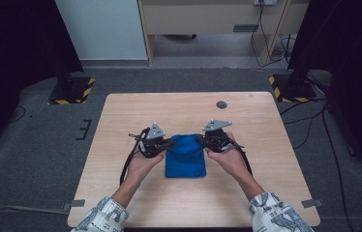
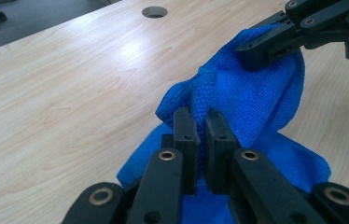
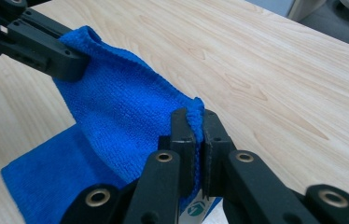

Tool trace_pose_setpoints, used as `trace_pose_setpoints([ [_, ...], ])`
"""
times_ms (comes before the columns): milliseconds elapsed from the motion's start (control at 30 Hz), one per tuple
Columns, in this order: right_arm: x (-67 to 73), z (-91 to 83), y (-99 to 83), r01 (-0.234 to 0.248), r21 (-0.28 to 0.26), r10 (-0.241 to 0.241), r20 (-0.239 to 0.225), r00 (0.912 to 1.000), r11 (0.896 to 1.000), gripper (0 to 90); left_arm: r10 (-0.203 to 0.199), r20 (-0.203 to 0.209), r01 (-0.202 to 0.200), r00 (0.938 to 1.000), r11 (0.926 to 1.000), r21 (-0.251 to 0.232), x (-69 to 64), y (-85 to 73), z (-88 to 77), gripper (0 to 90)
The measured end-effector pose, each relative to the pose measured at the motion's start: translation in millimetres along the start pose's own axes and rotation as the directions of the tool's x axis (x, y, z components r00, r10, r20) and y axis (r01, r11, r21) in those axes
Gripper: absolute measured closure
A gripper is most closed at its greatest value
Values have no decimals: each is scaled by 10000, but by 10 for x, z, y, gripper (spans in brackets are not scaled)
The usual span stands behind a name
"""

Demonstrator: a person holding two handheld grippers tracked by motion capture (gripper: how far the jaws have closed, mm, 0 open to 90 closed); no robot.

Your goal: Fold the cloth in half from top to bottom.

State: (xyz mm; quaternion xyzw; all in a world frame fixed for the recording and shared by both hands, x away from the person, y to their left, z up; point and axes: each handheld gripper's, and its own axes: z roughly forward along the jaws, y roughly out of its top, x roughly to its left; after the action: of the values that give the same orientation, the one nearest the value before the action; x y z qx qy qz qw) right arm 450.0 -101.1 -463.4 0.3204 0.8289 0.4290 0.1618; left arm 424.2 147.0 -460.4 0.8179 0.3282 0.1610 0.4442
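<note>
Blue cloth (image 1: 185, 157), one; left claw (image 1: 170, 143), right claw (image 1: 199, 139) each clamped on corner; one table (image 1: 121, 125).

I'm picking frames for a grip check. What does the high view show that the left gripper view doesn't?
High view alone: the person's hands, patterned sleeves, the whole table, and the floor around it.

Left gripper view alone: its own jaws seen close, pinching a bunched fold of the blue cloth.

Both: the cloth, the table's round hole, and the right gripper clamped on the cloth's edge.
</note>
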Motion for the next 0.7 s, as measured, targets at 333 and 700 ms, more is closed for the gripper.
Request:
trace_pose_setpoints([
  [333, 116, -62, -135, 192, -7, -192, -205, 9996, 9998, 857, -19, 228, 18, 9997, 10000, 50, -80, -141, -48, 851],
  [700, 195, -88, -246, 217, -42, -219, -360, 9991, 9998, 848, -47, 344, 42, 9994, 9999, 140, -126, -242, -57, 847],
])
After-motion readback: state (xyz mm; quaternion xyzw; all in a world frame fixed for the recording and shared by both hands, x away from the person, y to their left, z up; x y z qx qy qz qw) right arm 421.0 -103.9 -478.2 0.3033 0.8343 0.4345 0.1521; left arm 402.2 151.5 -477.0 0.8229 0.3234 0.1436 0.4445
